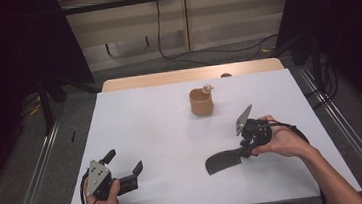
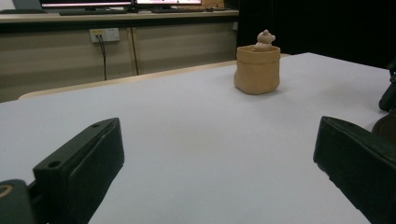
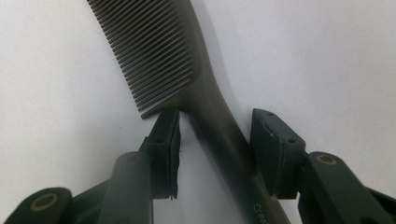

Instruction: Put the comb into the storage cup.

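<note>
White table in dim room, black drapes either side, cabling along back wall. Dark comb flat on table, near right of front edge. Right gripper straddles comb handle, jaws partly closed either side, small gap left, pads not pressing. Left gripper rests front left, jaws wide apart, nothing between. Tan pot with small bear figure stands far centre.
</note>
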The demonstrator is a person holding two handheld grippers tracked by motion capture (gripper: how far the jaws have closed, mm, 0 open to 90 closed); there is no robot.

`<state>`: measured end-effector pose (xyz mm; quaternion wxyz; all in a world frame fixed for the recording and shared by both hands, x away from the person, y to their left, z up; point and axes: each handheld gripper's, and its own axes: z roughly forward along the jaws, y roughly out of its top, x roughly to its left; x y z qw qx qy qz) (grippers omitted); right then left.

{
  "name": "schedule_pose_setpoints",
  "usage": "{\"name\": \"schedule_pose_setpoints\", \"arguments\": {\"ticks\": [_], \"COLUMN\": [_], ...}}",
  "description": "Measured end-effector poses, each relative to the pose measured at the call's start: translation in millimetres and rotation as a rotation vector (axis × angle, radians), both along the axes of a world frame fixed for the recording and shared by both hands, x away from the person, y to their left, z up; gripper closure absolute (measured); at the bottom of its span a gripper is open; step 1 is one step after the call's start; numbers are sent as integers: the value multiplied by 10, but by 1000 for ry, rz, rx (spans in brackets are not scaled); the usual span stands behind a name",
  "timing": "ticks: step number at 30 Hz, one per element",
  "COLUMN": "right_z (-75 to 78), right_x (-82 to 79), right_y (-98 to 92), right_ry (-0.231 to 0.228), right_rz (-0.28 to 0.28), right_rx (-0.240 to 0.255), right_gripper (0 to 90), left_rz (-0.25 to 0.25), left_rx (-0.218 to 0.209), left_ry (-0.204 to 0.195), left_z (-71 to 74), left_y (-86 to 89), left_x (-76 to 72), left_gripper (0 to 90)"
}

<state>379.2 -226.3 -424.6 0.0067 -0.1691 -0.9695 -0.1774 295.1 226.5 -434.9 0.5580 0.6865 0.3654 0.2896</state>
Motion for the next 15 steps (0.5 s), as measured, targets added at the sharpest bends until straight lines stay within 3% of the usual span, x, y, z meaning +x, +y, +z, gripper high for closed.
{"name": "schedule_pose_setpoints", "arguments": {"ticks": [5, 15], "right_z": [2, 7], "right_x": [9, 1], "right_y": [13, 50], "right_ry": [-10, -16], "right_rz": [21, 20], "right_rx": [-23, -48], "right_gripper": [583, 606], "left_rz": [-4, -4], "left_rx": [4, 9], "left_ry": [2, -8], "left_z": [2, 10], "left_y": [-4, 2], "left_x": [-4, -12], "left_gripper": [18, 18]}}
